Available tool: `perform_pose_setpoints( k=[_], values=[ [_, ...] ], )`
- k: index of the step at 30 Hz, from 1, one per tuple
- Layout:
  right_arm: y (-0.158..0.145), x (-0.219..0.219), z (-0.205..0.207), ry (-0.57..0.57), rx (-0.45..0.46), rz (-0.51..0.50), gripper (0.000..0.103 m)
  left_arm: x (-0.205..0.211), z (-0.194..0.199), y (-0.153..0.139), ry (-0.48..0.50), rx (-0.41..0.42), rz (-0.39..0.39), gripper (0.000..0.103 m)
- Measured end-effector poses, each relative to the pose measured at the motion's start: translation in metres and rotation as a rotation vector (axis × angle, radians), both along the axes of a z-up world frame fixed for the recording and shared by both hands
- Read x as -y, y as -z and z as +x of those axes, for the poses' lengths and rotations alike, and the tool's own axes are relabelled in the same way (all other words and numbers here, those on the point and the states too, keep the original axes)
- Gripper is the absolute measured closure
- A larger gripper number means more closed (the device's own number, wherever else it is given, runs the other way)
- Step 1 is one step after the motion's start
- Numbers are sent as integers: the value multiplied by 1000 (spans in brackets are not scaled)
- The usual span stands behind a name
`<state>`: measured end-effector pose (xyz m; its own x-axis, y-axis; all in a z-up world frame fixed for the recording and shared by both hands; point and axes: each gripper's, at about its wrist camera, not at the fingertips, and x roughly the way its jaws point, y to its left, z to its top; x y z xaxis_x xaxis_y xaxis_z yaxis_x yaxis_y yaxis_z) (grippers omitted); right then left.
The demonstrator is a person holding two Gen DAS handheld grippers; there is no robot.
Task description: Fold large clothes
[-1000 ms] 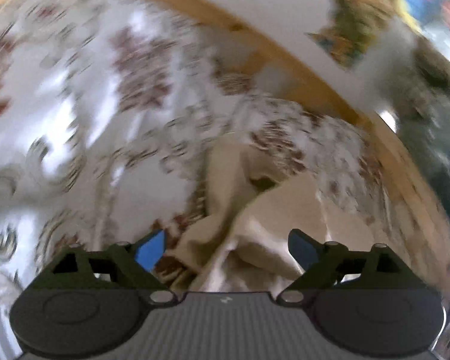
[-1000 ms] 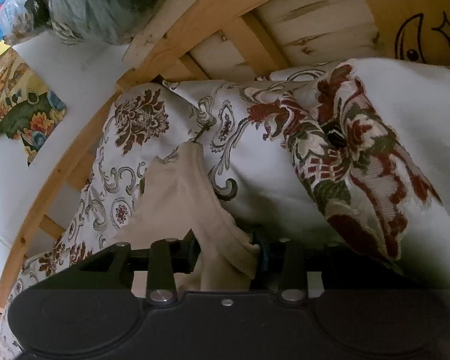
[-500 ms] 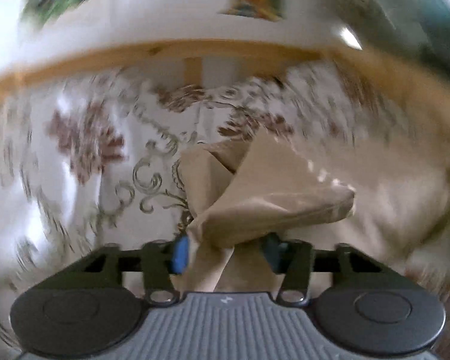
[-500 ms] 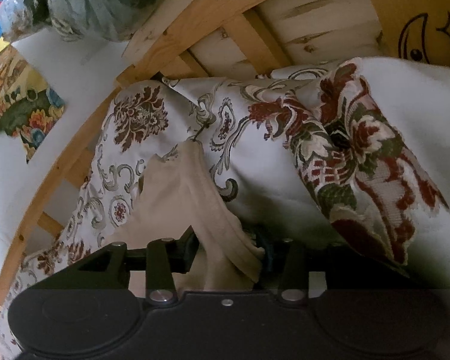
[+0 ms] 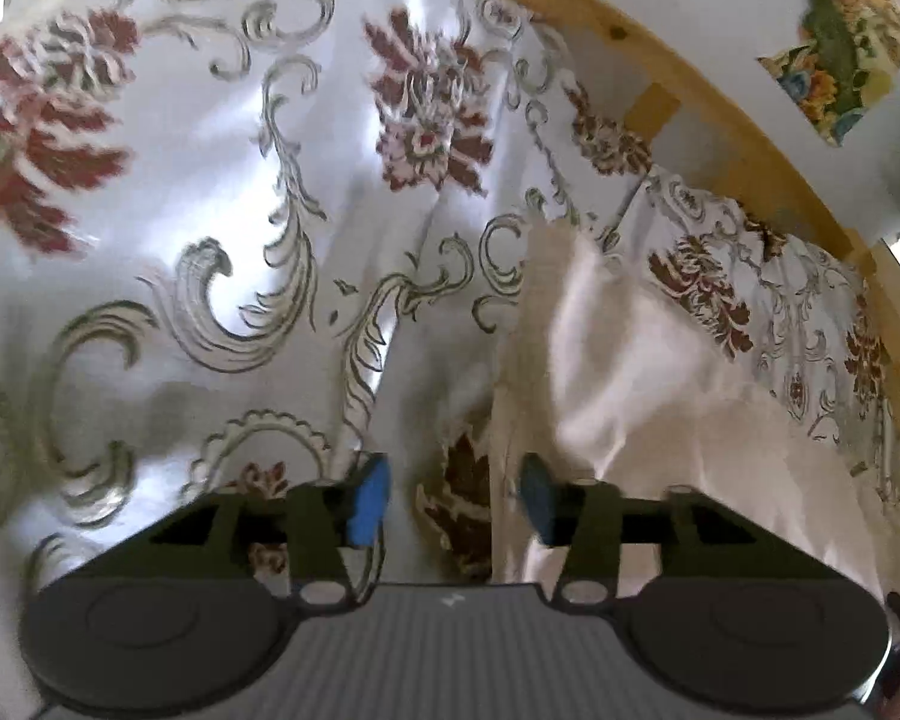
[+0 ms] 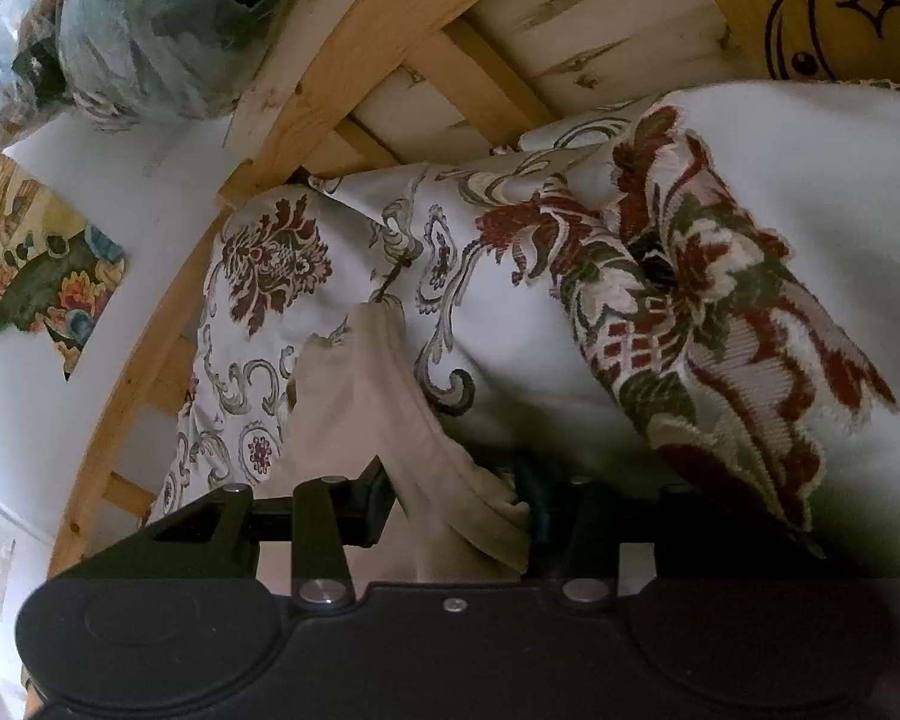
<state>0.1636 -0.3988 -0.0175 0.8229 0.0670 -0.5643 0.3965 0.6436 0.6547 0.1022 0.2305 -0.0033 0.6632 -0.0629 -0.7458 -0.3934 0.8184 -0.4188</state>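
Left gripper (image 5: 453,495): blue-padded jaws parted and opening, nothing pinched; only the floral bedspread seen through the gap. Pale beige cloth garment (image 5: 642,396) just beside the right-hand pad, its near edge brushing or passing behind that pad, too blurred to say which. From there, spread ahead and off to the right, rumpled, lying on a white bedspread with dark red flowers and grey-green scrolls (image 5: 222,192). Further ahead and to the right, a curved light wooden bed rail (image 5: 678,90), past it a white wall with a colourful floral picture (image 5: 834,78).

Right gripper (image 6: 456,501): jaws at a middling gap, clamped on a bunched fold of the same beige garment (image 6: 366,396), the thick hem running from between the pads up and ahead to the left. Cloth filling the gap and pressed by both pads. Same bedspread (image 6: 306,276) under and ahead of the garment, a folded-over lump of it with a heavy red and green woven pattern ahead to the right. Beyond, overhead, pale wooden slats and beams (image 6: 390,60). Far left, a clear plastic bag stuffed with dark items (image 6: 132,30), and below it another colourful picture on the white wall (image 6: 42,264).
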Motion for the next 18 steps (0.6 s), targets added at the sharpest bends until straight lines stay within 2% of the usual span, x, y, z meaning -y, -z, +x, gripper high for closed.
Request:
perform_pose_setpoints(
  k=[1, 3, 6, 7, 10, 11, 13, 17, 18],
  values=[
    [1, 0, 0, -4, 0, -2, 56, 3, -6, -4, 7, 8, 4, 24],
    [2, 1, 0, -17, -1, -5, 56, 15, -18, -15, 27, 27, -25, 17],
    [7, 5, 3, -38, -4, 19, 56, 38, -28, -22, 139, 46, -109, 13],
    [9, 7, 2, -40, -2, 39, 55, 45, -30, -21, 164, 42, -161, 12],
    [11, 12, 1, -47, 11, 79, 53, 63, -30, -2, 236, 29, -409, 11],
    [11, 13, 1, -47, 13, 87, 53, 69, -27, 6, 244, 17, -455, 11],
    [11, 12, 0, -42, 16, 88, 53, 76, -19, 18, 232, -3, -466, 11],
    [9, 4, -1, -28, 17, 57, 53, 70, -7, 42, 117, -3, -479, 11],
    [9, 3, -1, -25, 16, 54, 55, 67, -5, 47, 104, 1, -494, 14]
  ],
)
